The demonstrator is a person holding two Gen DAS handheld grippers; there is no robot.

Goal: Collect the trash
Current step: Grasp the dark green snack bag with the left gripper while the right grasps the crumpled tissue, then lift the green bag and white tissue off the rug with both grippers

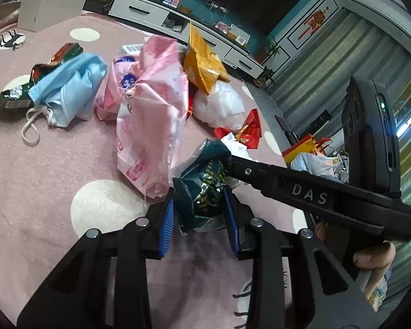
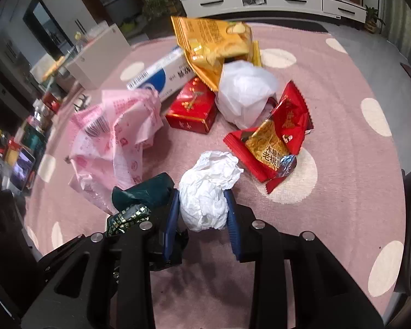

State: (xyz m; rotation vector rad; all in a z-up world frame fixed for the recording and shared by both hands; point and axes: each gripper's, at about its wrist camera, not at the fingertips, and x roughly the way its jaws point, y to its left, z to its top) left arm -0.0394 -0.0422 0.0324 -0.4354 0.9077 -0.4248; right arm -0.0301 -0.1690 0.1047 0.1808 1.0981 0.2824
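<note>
Trash lies scattered on a pink dotted rug. My left gripper is shut on a dark green wrapper with gold print, low over the rug. That wrapper also shows in the right wrist view. My right gripper is shut on a crumpled white tissue; its black body crosses the left wrist view. A pink plastic bag lies just beyond the left gripper. A red snack wrapper lies just past the right gripper.
A blue face mask, a green-red packet, a yellow snack bag, a white bag, a red box and a white-blue box lie on the rug. A white cabinet stands behind. A yellow bag of trash sits right.
</note>
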